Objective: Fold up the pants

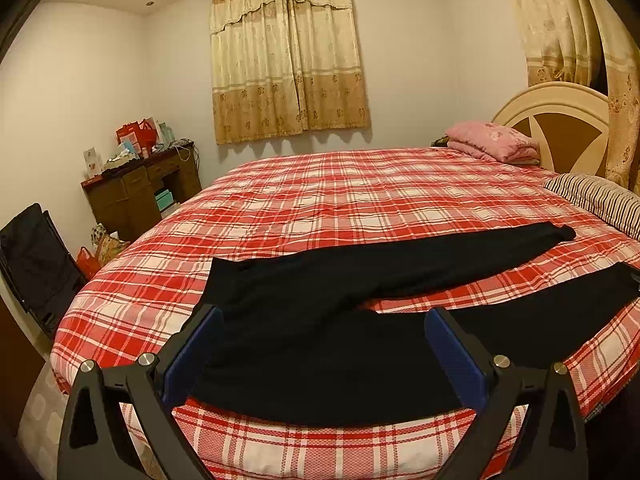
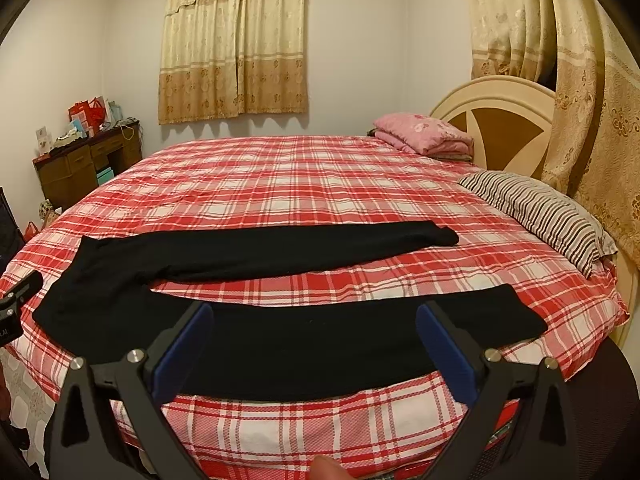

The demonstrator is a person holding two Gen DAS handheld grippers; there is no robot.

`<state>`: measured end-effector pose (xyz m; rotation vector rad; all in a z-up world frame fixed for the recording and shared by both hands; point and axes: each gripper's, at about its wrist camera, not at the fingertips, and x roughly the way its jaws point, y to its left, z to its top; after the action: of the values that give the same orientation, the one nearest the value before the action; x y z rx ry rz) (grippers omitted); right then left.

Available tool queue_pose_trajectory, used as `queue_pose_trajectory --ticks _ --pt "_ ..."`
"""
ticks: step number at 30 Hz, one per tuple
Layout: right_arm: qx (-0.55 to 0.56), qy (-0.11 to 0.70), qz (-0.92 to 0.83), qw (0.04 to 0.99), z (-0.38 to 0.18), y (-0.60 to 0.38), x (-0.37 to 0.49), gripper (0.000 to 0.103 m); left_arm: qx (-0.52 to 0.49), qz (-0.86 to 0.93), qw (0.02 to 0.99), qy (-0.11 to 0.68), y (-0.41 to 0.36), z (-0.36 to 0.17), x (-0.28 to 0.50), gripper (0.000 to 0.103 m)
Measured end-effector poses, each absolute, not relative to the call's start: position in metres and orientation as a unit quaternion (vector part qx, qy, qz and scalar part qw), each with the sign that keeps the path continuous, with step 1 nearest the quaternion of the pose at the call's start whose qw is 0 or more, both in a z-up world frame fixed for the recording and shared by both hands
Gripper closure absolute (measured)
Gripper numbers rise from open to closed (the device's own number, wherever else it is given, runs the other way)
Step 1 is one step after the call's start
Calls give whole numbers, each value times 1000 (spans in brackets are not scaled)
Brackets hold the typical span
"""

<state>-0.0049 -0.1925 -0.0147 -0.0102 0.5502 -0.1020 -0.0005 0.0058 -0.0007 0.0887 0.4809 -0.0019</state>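
1. Black pants [image 2: 256,248] lie flat on the bed [image 2: 320,184], legs spread apart in a V, waist to the left, cuffs towards the striped pillow [image 2: 536,212]
2. The left claw [image 1: 322,314] hangs over the waist end, fingers wide apart, holding nothing
3. The right claw [image 2: 314,310] hangs over the near leg, also spread wide and empty
4. A folded pink blanket [image 2: 420,132] sits by the headboard [image 2: 500,124]

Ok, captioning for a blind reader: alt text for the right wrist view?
Black pants lie unfolded, legs apart, on a red plaid bed. The open right tongs hover above the near leg, holding nothing.
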Motion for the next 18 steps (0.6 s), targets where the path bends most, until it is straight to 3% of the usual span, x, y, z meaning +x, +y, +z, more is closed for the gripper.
queue_pose_trajectory --ticks 18 --pt "-7 273 -51 961 -16 -190 -4 0 39 1 971 236 10 -1 0 1"
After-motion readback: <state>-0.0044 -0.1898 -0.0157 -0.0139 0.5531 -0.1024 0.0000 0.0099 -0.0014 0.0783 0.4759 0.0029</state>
